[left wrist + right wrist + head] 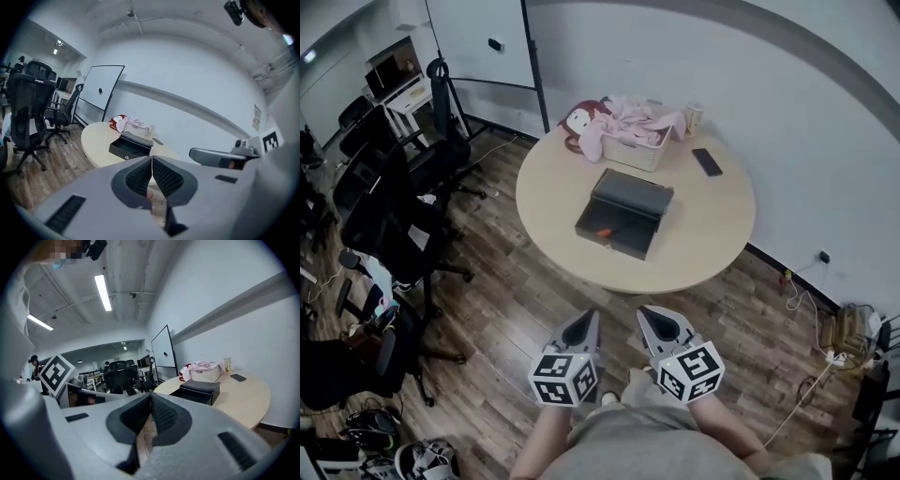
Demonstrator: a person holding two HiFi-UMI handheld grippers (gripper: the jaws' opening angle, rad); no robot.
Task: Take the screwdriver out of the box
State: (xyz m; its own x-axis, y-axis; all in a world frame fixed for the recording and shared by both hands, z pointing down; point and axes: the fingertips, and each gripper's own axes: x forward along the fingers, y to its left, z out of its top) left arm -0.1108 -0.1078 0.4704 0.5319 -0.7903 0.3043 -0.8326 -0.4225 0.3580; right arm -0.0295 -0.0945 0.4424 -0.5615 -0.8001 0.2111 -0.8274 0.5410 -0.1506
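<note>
I am holding the left gripper (586, 323) and right gripper (654, 321) short of the table (703, 253), both with jaws pressed together on nothing. The screwdriver (604, 232) is lying far ahead in the open dark box (630, 195), slightly nearer my left gripper. It is looking small, with its orange handle to the left and its thin shaft running right along the near wall

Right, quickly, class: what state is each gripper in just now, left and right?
Left gripper: closed, nothing between its jaws.
Right gripper: closed, nothing between its jaws.
</note>
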